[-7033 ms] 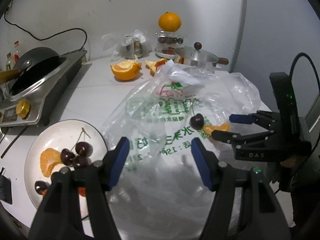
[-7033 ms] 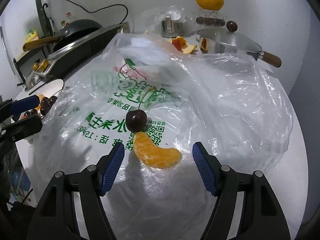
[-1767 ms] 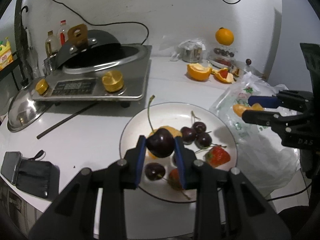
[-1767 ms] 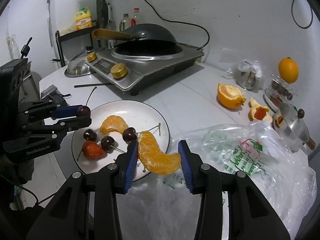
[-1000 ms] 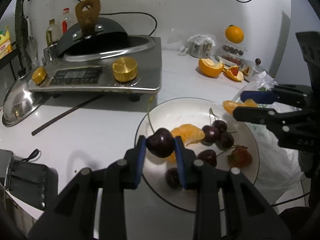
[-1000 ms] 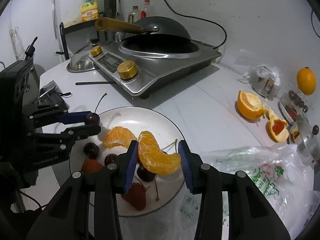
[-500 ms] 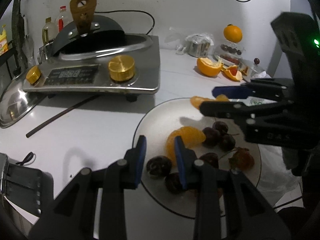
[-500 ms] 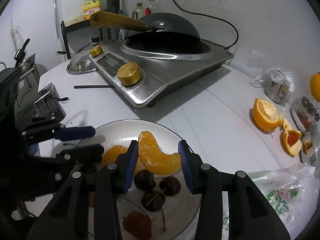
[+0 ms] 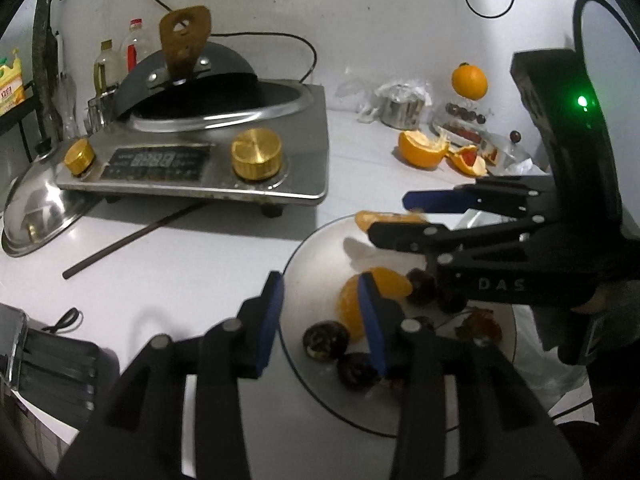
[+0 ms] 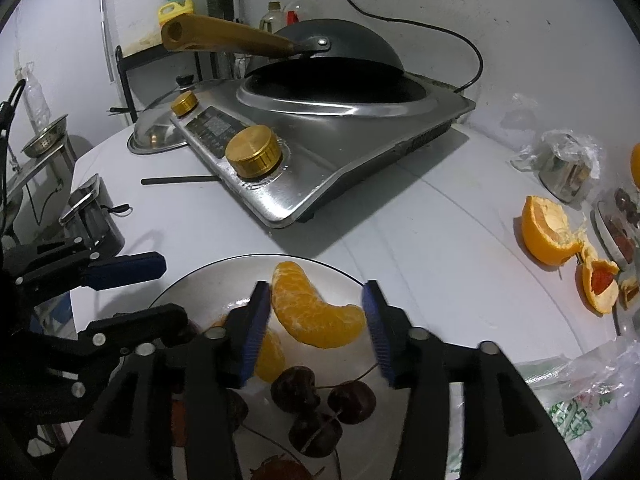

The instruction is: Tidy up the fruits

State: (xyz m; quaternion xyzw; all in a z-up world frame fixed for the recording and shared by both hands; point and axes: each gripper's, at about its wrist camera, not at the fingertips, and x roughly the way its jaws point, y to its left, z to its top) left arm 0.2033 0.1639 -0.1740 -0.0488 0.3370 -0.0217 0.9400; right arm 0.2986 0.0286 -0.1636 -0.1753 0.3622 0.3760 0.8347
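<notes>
My right claw is opening around the mandarin segment at the plate's far edge; my left claw is opening, empty. Soft, juicy segment: hold its thick ends lightly.

Right wrist: segment over plate, jaws opening.
My right gripper is opening; the orange segment sits between its pads above the plate, cherries below, left gripper alongside.

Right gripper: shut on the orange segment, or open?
Opening: in the right wrist view the right gripper shows a gap beside the orange segment, over the plate.
</notes>
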